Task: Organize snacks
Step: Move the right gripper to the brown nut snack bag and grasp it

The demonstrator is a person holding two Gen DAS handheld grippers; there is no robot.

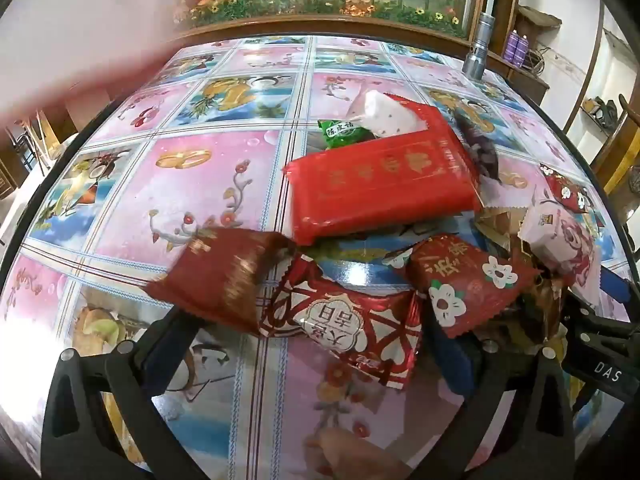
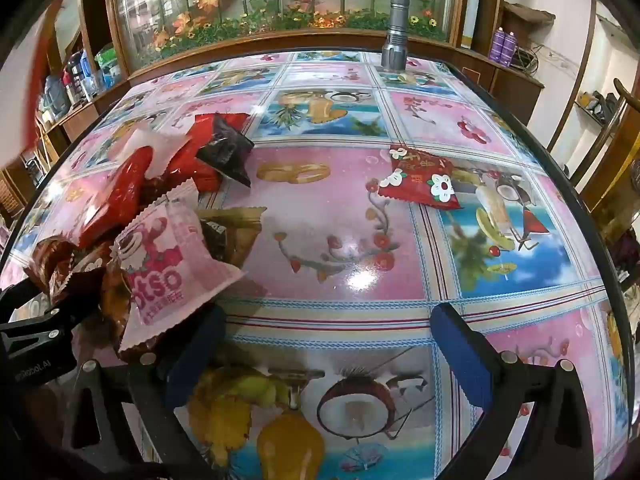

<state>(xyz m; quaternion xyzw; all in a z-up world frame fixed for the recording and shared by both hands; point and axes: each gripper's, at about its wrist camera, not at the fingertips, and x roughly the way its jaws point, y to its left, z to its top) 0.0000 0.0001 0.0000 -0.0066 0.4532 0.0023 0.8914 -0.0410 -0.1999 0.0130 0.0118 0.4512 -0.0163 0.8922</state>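
A heap of wrapped snacks lies on the picture-patterned table (image 1: 224, 184). In it are a large flat red pack (image 1: 380, 184), a green packet (image 1: 344, 134), a dark red packet (image 1: 224, 276) and a pink bear packet (image 1: 560, 236). My left gripper (image 1: 316, 344) is open, with a red lattice-print packet (image 1: 344, 324) lying between its fingers, untouched by the pads. My right gripper (image 2: 328, 340) is open over bare table. The pink bear packet (image 2: 172, 264) lies against its left finger. A red flower-print packet (image 2: 420, 182) lies alone further out.
A metal flashlight (image 2: 396, 32) stands upright at the table's far edge. Behind it runs a wooden cabinet with a glass case of artificial flowers (image 2: 280, 8). The table's dark rim (image 2: 592, 216) curves along the right. Shelves with bottles stand at the left.
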